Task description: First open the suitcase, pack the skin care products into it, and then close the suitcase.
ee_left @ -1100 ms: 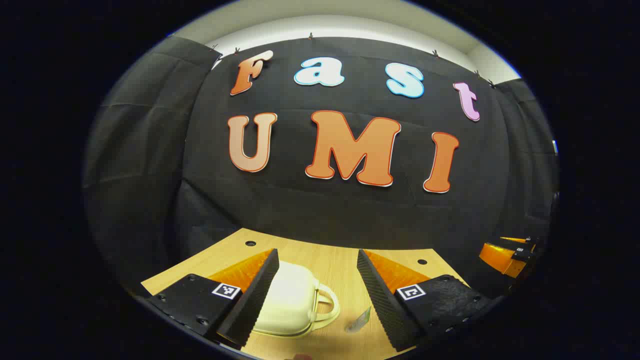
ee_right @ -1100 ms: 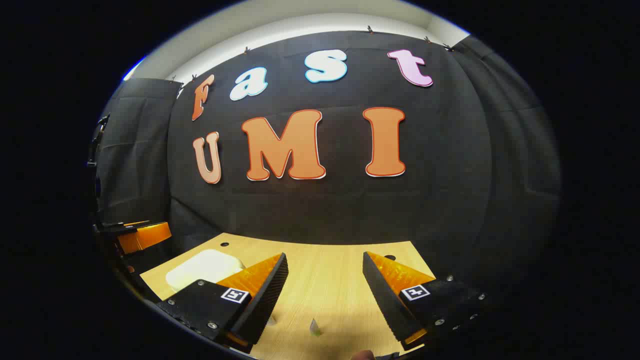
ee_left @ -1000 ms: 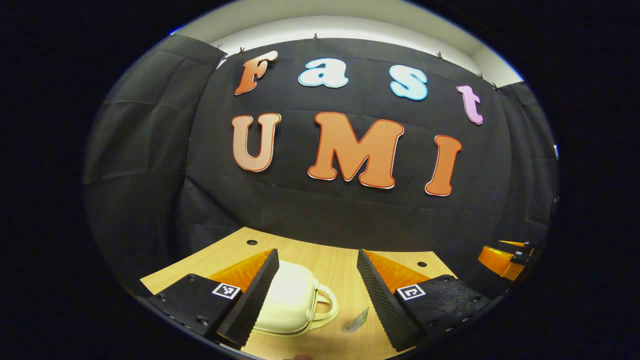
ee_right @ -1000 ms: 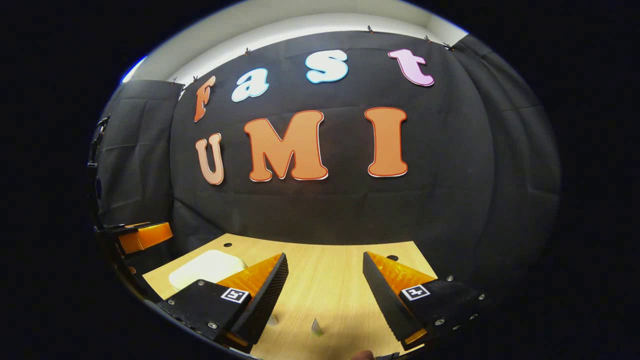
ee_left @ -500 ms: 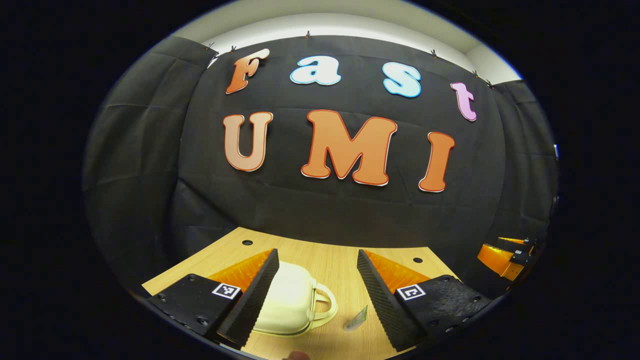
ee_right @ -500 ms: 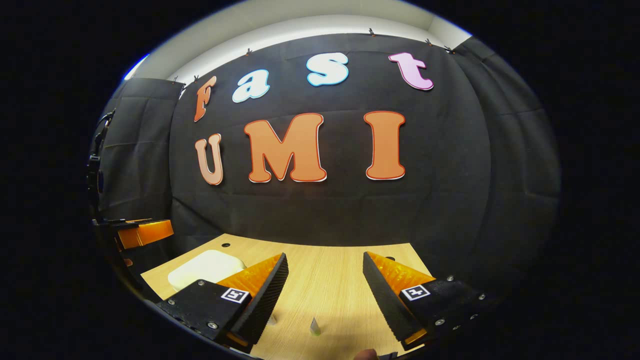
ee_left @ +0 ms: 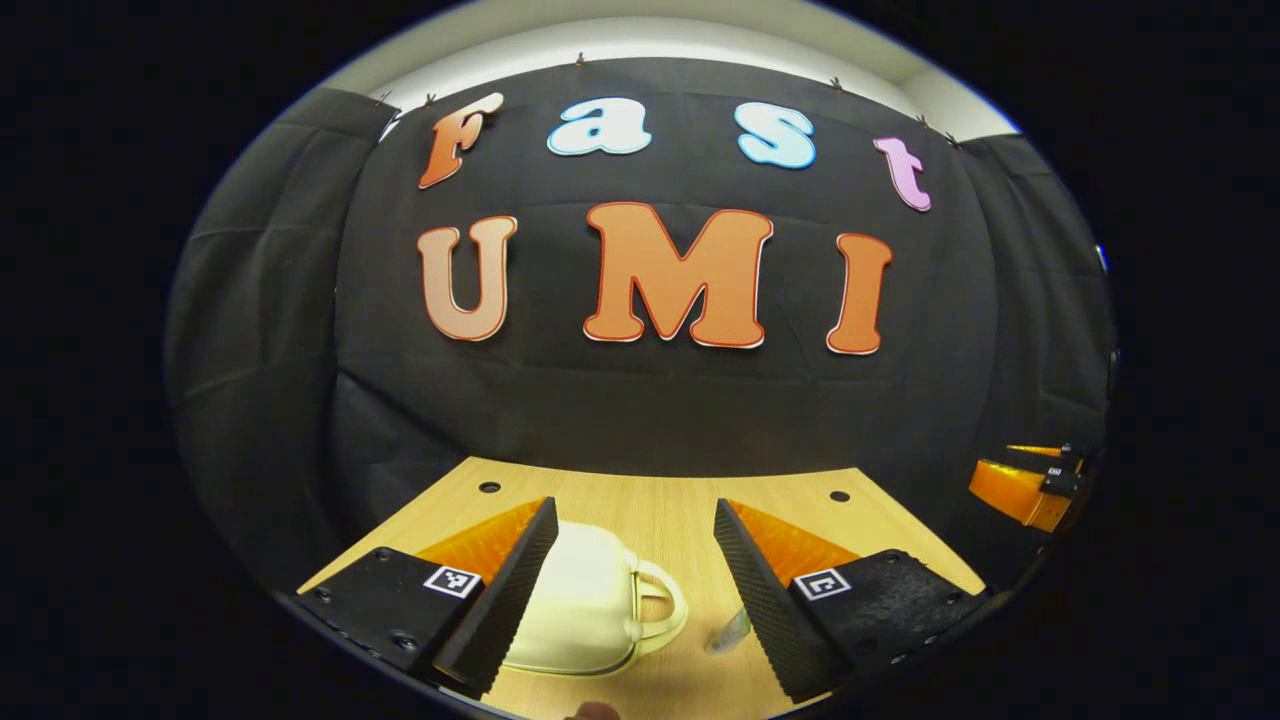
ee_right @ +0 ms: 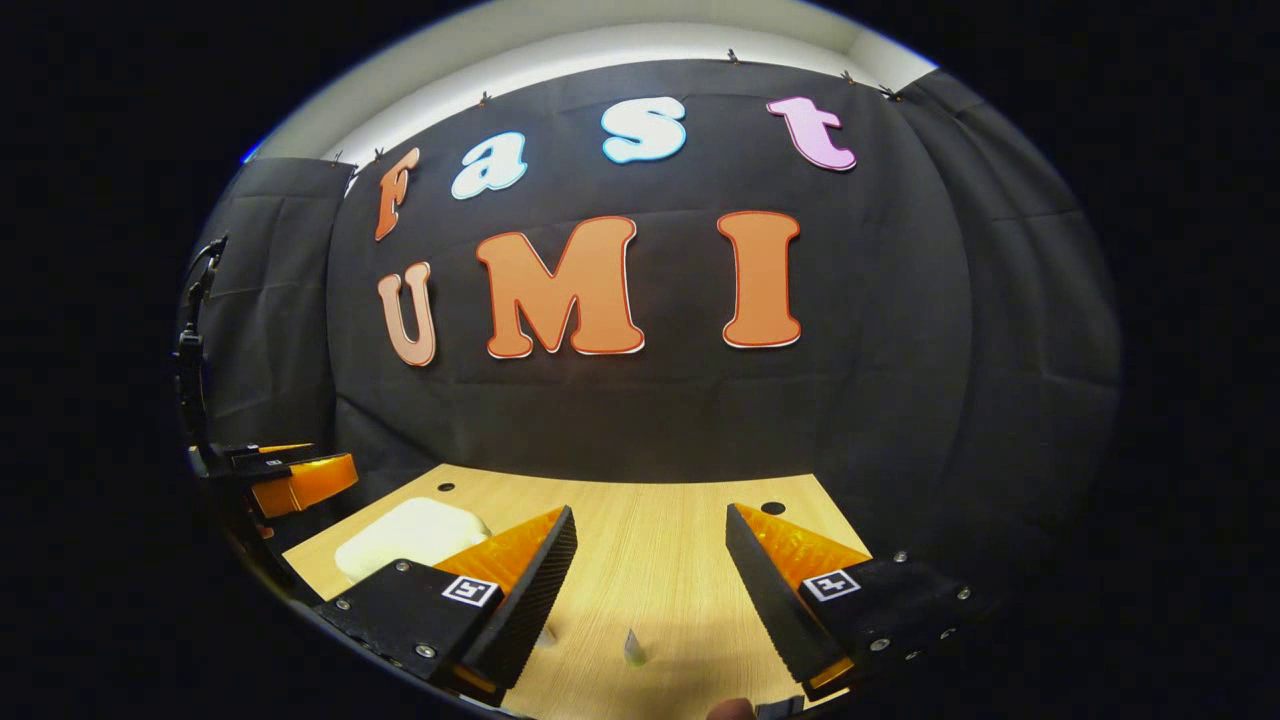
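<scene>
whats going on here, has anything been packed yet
Nothing is packed yet. A person holds two grippers above a wooden table, both open and holding nothing. In the left gripper view, the left gripper hovers over a small cream suitcase, which lies shut with its handle toward the right, and a small skin care item lies beside it. In the right gripper view, the right gripper hangs over bare table with a small tube standing below it. Opening the suitcase is not yet begun.

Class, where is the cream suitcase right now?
In the left gripper view the suitcase lies closed on the wooden table, partly behind the left gripper's left finger, handle toward a small tube.
</scene>
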Demonstrator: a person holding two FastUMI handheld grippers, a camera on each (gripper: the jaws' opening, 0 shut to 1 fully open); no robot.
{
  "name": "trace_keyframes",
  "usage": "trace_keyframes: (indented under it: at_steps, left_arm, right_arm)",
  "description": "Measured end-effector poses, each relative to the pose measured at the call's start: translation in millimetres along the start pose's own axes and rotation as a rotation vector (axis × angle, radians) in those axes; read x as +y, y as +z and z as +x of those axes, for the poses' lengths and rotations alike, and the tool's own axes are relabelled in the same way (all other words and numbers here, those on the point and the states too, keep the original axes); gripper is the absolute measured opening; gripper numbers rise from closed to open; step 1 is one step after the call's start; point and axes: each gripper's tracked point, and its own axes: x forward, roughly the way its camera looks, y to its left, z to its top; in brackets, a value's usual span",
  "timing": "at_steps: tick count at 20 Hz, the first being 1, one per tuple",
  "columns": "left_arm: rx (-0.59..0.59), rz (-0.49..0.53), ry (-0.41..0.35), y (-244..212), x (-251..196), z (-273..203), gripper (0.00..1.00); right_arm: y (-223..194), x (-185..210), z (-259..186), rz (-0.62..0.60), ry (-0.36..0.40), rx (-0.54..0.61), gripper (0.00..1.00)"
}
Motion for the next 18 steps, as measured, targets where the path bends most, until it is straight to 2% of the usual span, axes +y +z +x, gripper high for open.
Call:
trace_keyframes:
  at_steps: [5, 9, 15, 18]
  left_arm:
    - [0.036, 0.2, -0.02, -29, -8, 18, 0.97]
    - [0.118, 0.479, -0.11, -86, -19, 35, 0.99]
    - [0.222, 0.903, -0.219, -176, -31, 70, 0.99]
    - [0.294, 1.057, -0.282, -215, -39, 84, 0.99]
  right_arm:
    - [-18, -2, 7, 0.019, -0.024, 0.041, 0.95]
    - [-38, -8, 10, 0.062, -0.056, 0.093, 0.95]
    - [-71, -34, 6, 0.11, -0.158, 0.16, 0.95]
    - [-83, -48, 2, 0.127, -0.204, 0.183, 0.95]
